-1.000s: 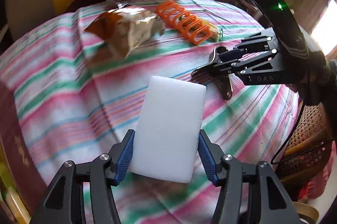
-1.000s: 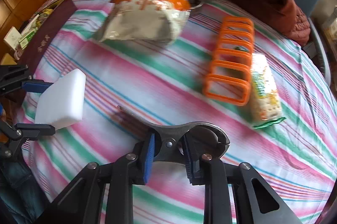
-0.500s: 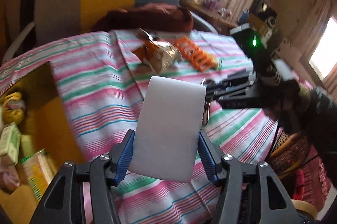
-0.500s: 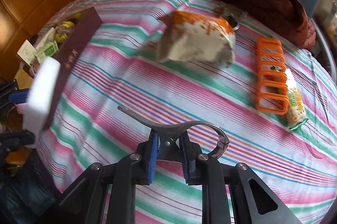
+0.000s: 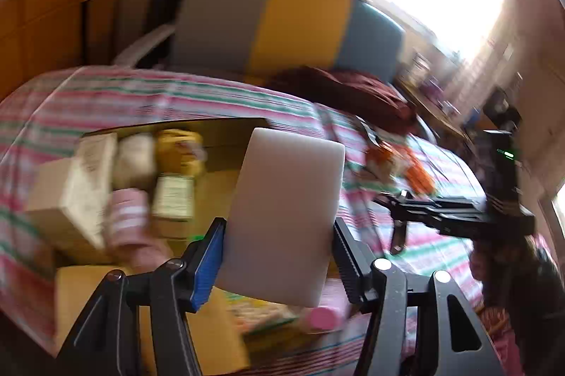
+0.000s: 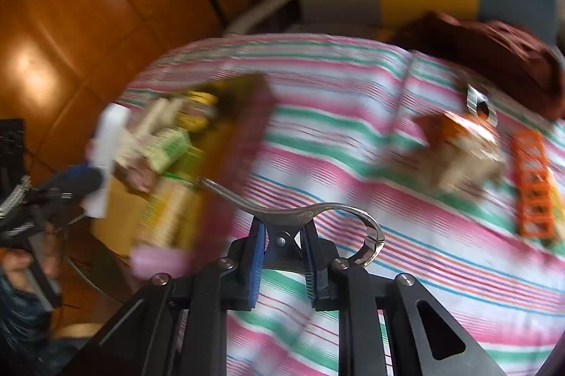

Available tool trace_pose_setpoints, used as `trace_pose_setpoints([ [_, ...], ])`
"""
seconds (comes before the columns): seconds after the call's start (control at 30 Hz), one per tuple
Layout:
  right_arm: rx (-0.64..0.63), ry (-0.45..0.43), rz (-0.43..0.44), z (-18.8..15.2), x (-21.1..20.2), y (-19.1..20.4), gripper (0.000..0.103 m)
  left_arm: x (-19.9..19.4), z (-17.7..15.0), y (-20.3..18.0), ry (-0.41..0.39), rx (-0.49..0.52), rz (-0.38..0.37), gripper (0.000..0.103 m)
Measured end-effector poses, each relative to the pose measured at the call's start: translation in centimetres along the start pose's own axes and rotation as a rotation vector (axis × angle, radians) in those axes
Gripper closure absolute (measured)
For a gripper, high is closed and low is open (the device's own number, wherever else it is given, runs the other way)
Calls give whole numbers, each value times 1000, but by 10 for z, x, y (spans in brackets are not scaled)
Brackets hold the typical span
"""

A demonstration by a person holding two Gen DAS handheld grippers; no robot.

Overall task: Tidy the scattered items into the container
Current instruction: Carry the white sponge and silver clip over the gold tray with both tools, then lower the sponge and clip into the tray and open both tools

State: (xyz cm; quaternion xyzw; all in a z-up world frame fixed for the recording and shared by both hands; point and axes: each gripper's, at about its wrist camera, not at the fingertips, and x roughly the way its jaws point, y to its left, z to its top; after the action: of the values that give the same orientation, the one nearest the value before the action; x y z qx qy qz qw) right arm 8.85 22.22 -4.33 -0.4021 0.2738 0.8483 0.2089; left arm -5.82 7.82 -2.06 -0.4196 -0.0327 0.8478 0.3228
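Left wrist view: the left gripper (image 5: pixel 279 256) is closed on a white sponge (image 5: pixel 286 217), which stands upright between the blue-padded fingers (image 5: pixel 208 266), held above an open box (image 5: pixel 212 164) full of blurred packets, beyond and to the left of the fingers. The striped counter (image 5: pixel 141 97) lies past it; the right gripper (image 5: pixel 399 203) hangs to the right

Right wrist view: the right gripper (image 6: pixel 282 266) is clamped on a metal clip (image 6: pixel 317 217) at its pivot, lifted over the counter (image 6: pixel 353 86). The box (image 6: pixel 226 143) is ahead to the left, with the sponge (image 6: pixel 106 157) over its far side. A snack bag (image 6: pixel 462 150) and an orange rack (image 6: pixel 533 185) lie ahead to the right
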Motion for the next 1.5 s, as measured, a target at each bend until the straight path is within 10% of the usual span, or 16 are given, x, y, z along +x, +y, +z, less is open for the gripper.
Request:
trace_pose_setpoints([
  [0.5, -177, 123, 122, 23, 75, 115, 83, 6, -13, 69, -5, -119, 100, 43],
  [0.8, -132, 210, 121, 7, 98, 103, 79, 8, -15, 59, 20, -44, 103, 41],
  [1.5, -26, 97, 173, -13, 49, 85, 46, -13, -9, 55, -35, -39, 124, 34],
])
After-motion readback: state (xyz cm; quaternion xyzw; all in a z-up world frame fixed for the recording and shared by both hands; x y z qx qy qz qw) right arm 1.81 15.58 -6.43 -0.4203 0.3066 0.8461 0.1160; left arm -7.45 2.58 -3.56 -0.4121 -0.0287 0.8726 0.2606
